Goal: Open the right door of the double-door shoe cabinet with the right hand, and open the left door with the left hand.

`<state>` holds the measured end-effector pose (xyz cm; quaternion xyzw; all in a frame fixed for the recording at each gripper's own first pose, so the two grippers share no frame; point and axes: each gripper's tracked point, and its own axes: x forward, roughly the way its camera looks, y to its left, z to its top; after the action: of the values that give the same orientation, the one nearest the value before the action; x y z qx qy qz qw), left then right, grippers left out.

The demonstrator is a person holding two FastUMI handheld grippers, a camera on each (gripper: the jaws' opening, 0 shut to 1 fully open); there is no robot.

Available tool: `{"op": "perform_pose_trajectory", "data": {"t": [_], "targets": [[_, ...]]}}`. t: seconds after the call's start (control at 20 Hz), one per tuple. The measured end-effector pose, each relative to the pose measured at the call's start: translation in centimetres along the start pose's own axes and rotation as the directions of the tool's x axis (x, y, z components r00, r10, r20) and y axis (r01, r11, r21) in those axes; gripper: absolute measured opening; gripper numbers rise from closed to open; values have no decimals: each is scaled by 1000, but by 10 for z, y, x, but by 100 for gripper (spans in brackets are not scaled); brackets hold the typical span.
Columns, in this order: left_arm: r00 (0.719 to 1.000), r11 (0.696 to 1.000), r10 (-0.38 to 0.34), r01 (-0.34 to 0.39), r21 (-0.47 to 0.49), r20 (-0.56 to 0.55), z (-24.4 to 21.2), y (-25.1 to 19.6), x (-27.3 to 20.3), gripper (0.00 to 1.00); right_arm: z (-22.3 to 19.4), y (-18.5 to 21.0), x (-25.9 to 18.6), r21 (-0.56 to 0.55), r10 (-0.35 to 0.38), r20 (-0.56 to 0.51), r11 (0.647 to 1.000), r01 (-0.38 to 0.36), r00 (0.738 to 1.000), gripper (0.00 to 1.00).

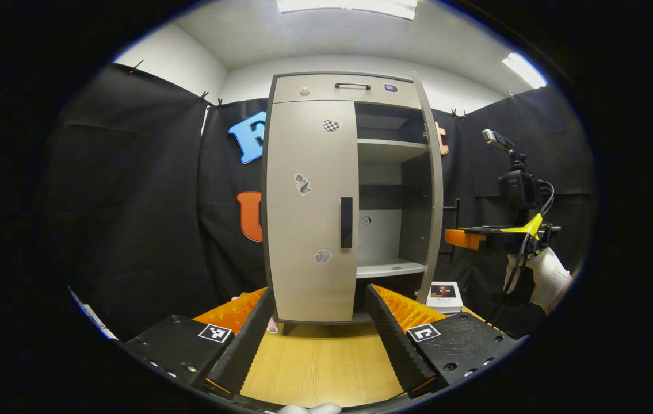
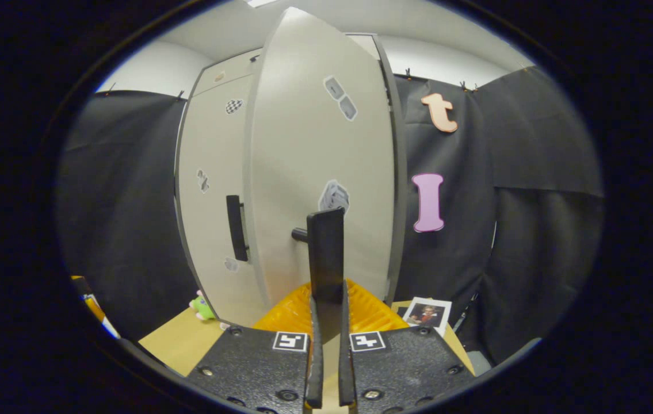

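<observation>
Left door point(image 1: 310, 207) of the shoe cabinet point(image 1: 332, 87) shut, its handle point(image 1: 347, 222) untouched. Left gripper point(image 1: 319, 299) hovering near, fingers point(image 1: 245, 339) spread wide, holding nothing, above the bench point(image 1: 320, 362). Right door point(image 2: 326, 172) swung open, shelves point(image 1: 390, 148) bared. Right gripper point(image 2: 326, 253) fingers closed together at that door's handle point(image 2: 300, 234); whether actually clamped on it, hard to tell. Photo card point(image 1: 444, 296) lying far right on the bench.

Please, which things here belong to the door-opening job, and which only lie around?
For the job: right door, its handle held in the right tongs; left door, its handle; left tongs.

Lying about: photo card, green toy.
</observation>
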<state>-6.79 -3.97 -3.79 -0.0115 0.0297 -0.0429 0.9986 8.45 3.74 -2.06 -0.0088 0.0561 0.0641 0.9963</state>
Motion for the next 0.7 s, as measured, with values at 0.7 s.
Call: {"op": "perform_pose_trajectory", "data": {"t": [0.7], "targets": [[991,991,-137,137,0,14,6,-58,29,95,-2,-84,-21,-31,-128,13,991,128,992,4]]}}
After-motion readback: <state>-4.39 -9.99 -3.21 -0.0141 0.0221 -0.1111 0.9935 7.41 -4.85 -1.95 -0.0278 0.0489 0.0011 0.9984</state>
